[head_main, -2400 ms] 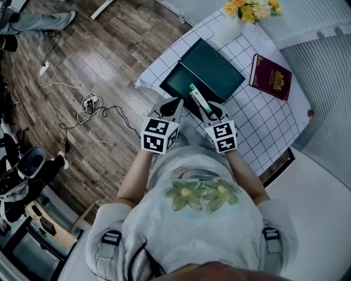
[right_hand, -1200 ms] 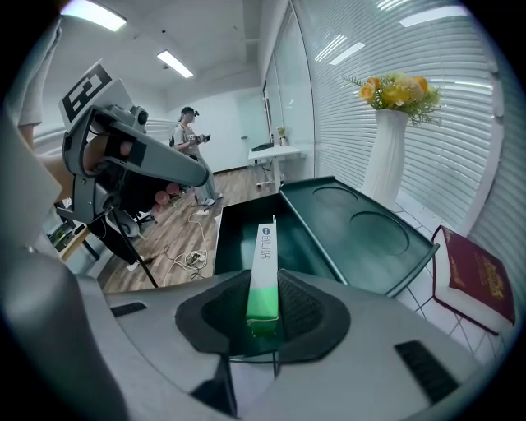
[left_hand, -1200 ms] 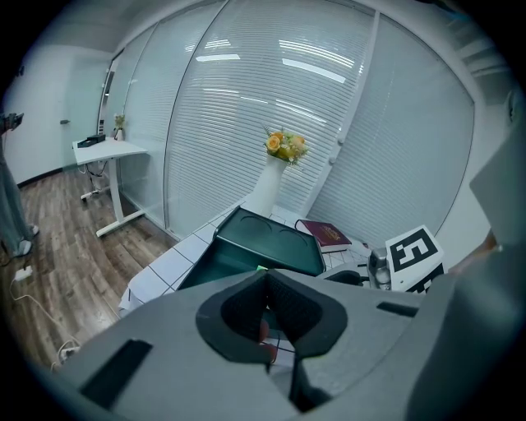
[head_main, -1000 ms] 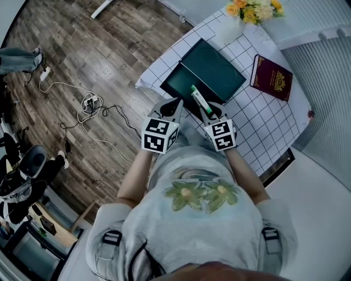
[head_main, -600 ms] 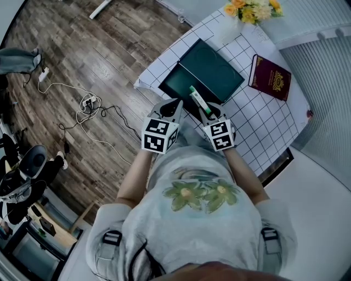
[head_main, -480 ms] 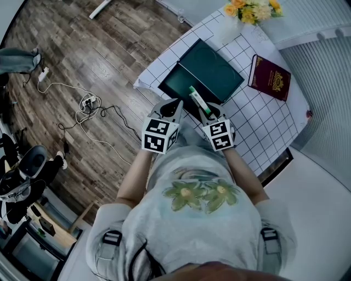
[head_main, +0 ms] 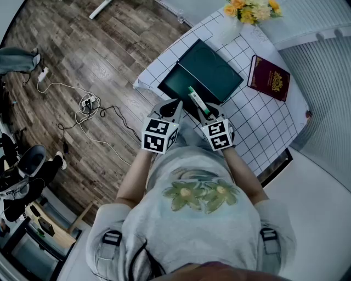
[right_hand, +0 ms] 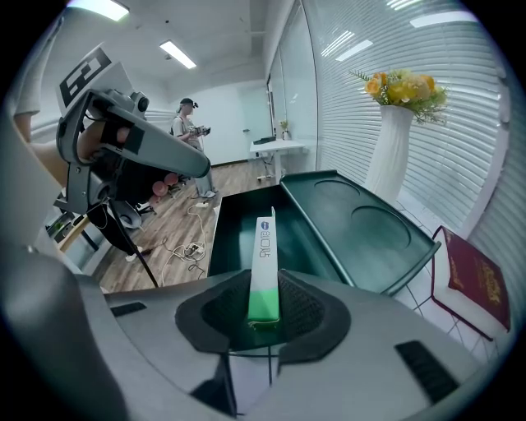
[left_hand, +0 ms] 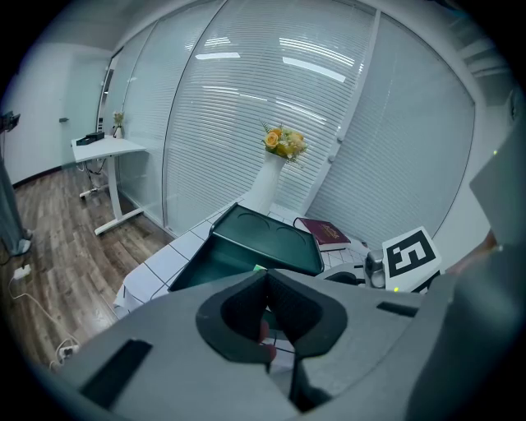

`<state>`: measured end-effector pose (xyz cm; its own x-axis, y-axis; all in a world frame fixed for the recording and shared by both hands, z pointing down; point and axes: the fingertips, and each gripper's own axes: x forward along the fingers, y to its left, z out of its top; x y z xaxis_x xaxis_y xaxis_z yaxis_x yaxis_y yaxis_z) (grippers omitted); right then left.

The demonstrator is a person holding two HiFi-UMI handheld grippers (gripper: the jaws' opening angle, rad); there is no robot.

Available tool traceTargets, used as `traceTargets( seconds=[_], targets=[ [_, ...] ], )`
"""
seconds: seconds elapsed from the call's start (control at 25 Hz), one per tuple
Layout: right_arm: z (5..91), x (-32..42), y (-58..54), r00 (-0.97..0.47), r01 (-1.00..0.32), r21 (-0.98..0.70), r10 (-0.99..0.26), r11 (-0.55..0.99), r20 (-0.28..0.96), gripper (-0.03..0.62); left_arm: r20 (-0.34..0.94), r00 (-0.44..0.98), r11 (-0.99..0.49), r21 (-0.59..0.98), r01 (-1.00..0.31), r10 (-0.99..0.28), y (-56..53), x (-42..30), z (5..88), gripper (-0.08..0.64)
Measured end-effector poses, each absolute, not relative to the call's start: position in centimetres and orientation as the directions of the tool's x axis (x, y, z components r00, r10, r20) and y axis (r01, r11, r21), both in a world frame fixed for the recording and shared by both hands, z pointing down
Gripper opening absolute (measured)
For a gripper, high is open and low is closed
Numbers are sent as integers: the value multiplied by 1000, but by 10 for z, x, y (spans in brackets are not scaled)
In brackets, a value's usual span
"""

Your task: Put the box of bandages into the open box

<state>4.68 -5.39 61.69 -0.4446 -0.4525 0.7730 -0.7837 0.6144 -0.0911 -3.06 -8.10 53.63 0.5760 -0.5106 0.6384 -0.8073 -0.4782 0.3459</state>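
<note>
The open box (head_main: 178,83) is dark green, and its lid (head_main: 213,67) leans back on the checked table. My right gripper (head_main: 202,111) is shut on the bandage box (head_main: 194,99), a slim white and green carton. The carton's far end reaches over the open box's near edge. In the right gripper view the bandage box (right_hand: 265,247) stands upright between the pads of the right gripper (right_hand: 265,286), above the box's tray (right_hand: 234,224). My left gripper (head_main: 172,107) hovers just left of it at the table edge. The left gripper (left_hand: 267,274) holds nothing, and its tips meet.
A dark red book (head_main: 269,77) lies right of the lid. A white vase of yellow flowers (head_main: 250,10) stands at the table's far end. Cables and a power strip (head_main: 89,104) lie on the wooden floor to the left. A person (right_hand: 187,131) stands far off.
The right gripper with the bandage box has crept slightly left and forward over the open box's edge. The left gripper has barely moved.
</note>
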Motion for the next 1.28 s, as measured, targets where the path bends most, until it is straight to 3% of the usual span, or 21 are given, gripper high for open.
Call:
traceTargets(
  seconds=[0.32,0.64,1.0,1.28],
  targets=[
    [624,43,-46,-442,-768,-91,-422,634,791,92,636,574,-480,340,-809,-516,-79,-30,536,8],
    [621,45,-41,-439,-758,-88,-407,646,801,132,632,575,-484,337,-808,-520,-78,-31,534,8],
    [589,45,-45,-458,-784,-90,-474,614,752,137,615,578,-505,315,-804,-536,-81,-30,518,8],
    [548,53,-56,-468,-820,-66,-599,569,650,51,600,582,-526,294,-798,-548,-77,-27,507,8]
  ],
)
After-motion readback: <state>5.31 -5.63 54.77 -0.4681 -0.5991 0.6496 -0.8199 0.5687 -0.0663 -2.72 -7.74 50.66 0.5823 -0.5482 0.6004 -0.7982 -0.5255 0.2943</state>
